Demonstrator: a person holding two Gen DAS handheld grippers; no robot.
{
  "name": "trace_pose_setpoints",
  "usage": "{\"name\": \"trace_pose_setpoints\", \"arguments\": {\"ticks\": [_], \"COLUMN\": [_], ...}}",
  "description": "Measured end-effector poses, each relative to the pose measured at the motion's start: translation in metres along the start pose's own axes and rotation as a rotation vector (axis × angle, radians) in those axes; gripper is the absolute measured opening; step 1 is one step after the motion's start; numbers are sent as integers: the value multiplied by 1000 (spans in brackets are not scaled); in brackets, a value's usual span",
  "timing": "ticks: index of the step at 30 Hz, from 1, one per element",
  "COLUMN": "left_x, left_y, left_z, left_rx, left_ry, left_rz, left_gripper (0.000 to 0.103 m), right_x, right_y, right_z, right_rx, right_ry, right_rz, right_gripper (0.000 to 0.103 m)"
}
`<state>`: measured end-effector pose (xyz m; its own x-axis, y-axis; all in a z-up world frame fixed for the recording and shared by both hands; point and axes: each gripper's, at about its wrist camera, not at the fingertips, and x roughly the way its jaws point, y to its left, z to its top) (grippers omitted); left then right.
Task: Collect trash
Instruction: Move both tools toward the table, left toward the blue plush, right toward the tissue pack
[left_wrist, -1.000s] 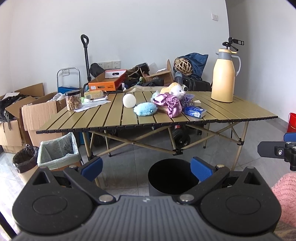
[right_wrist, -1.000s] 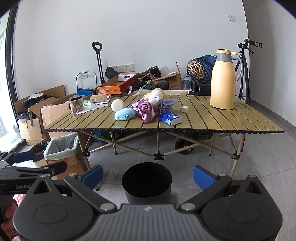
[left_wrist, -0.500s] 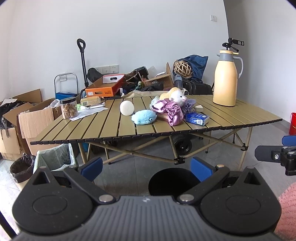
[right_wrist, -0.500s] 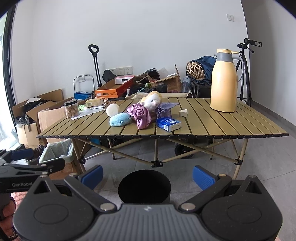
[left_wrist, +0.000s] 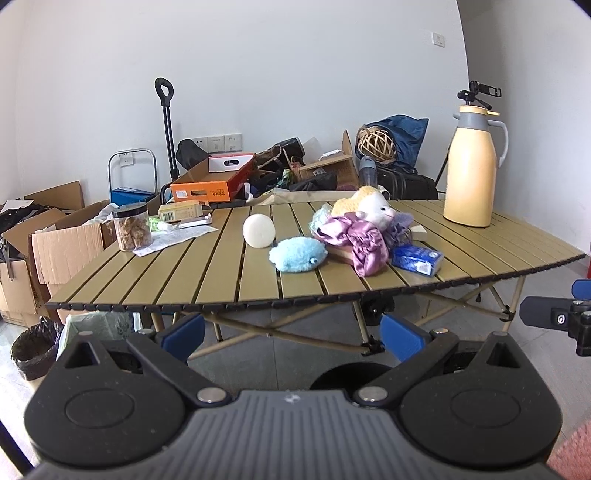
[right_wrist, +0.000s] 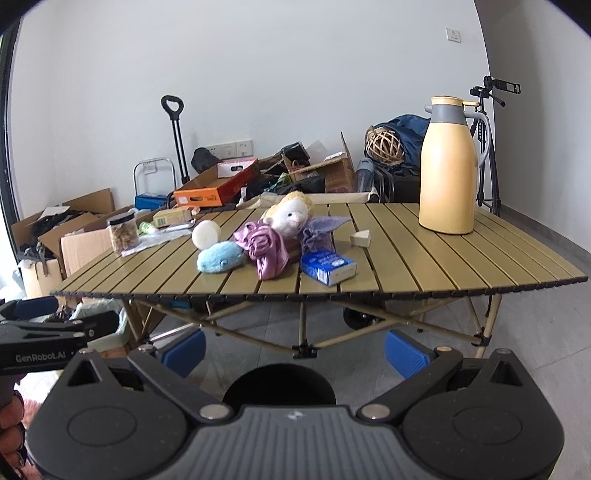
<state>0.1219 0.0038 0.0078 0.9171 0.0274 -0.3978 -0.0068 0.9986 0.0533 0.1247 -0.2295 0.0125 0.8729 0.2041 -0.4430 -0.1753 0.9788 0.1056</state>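
- Presently, the left gripper (left_wrist: 291, 332) and right gripper (right_wrist: 293, 345) are held released, empty, before the slatted olive bench (right_wrist: 424, 251).
- Near its front edge, a blue tissue packet (right_wrist: 328, 266) is seen.
- A round black bin (right_wrist: 279, 384) is seen on the floor.

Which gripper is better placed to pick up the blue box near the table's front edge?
Probably the right gripper: the blue box lies nearly straight ahead of it, but off to the right of the left gripper. Both are open.

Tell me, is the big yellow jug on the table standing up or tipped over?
Standing up. The tall yellow jug with a grey lid rests on its flat base on the slatted folding table, lid on top.
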Motion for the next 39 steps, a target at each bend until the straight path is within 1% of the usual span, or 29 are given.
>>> {"name": "trace_pose_setpoints", "arguments": {"ticks": [7, 12, 16, 23, 29, 34, 36, 39], "left_x": [38, 69, 90, 127, 157, 185, 194, 209], "left_y": [8, 14, 17, 19, 20, 24, 27, 34], "left_z": [18, 35, 47, 69, 77, 79, 76, 69], "left_rx": [-24, -43, -62, -106, -154, -165, -165, -179], "left_ry": [-15, -25, -28, -29, -19, -4, 4, 38], "left_rz": [1, 11, 16, 42, 53, 66, 60, 52], "left_gripper": [103, 103, 103, 103, 103, 103, 103, 103], "right_x": [35, 63, 86, 126, 157, 187, 199, 218], "right_y": [-4, -6, -10, -24, -39, -51, -53, -51], "right_z": [17, 30, 40, 60, 70, 68, 62, 53], "right_rx": [6, -3, 5, 65, 81, 103, 108, 83], "right_ry": [-32, -43, -55, -91, -119, -88, -71, -54], "right_rz": [-2, -33, -40, -9, -69, -45, -53, -78], "right_gripper": [103, 103, 103, 103, 103, 103, 103, 103]}}
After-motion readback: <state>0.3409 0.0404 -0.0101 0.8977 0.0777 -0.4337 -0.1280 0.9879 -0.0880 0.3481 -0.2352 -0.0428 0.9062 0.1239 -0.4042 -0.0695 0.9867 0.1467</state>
